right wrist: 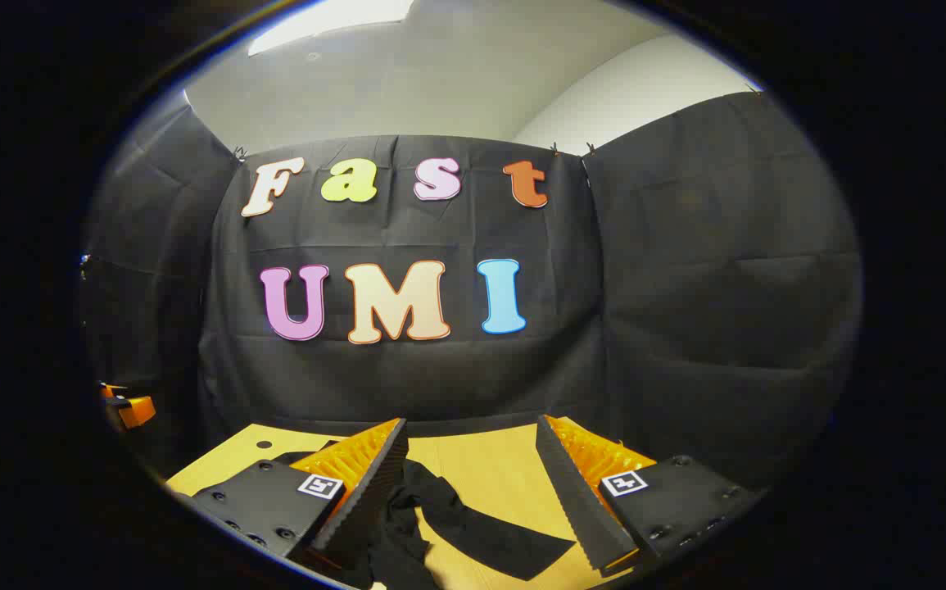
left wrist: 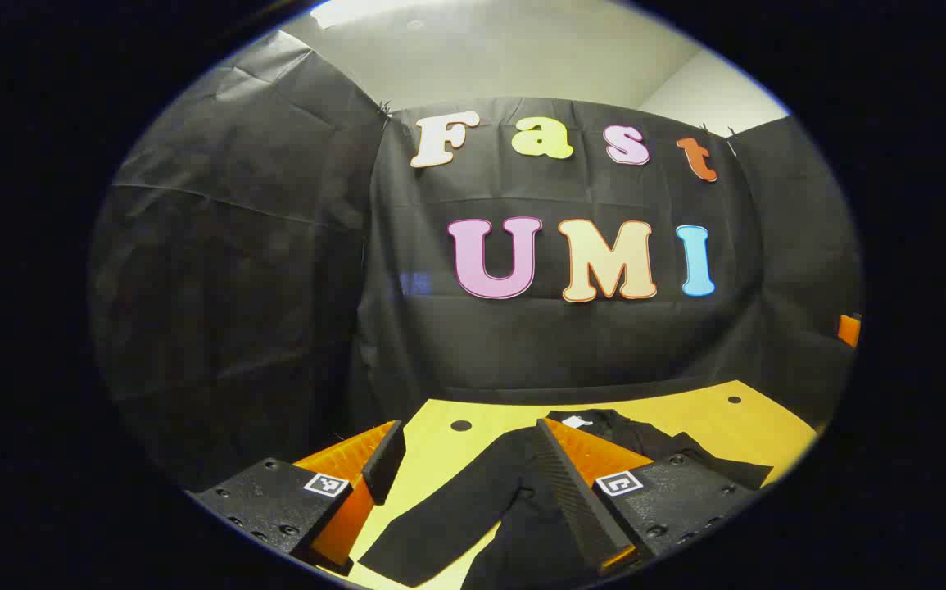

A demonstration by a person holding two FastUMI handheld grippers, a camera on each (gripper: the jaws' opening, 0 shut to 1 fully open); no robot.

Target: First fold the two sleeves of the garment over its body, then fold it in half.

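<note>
A black long-sleeved garment [left wrist: 473, 500] lies on the yellow table [left wrist: 718, 426], its collar with a white tag [left wrist: 577, 421] toward the far side. One sleeve [left wrist: 432, 533] runs down to the near left. My left gripper [left wrist: 468, 430] hovers open above it, one finger over the garment's body and nothing between the fingers. In the right gripper view the garment [right wrist: 407, 524] lies below the fingers, with its other sleeve [right wrist: 505, 545] spread toward the right on the table [right wrist: 481, 459]. My right gripper [right wrist: 471, 426] is open and holds nothing.
The booth's black cloth wall [left wrist: 522, 344] stands close behind the table's far edge. Small dark round holes [left wrist: 461, 425] dot the tabletop. An orange part [right wrist: 133, 408] shows at the far left of the right gripper view, another orange part [left wrist: 849, 328] at the far right of the left gripper view.
</note>
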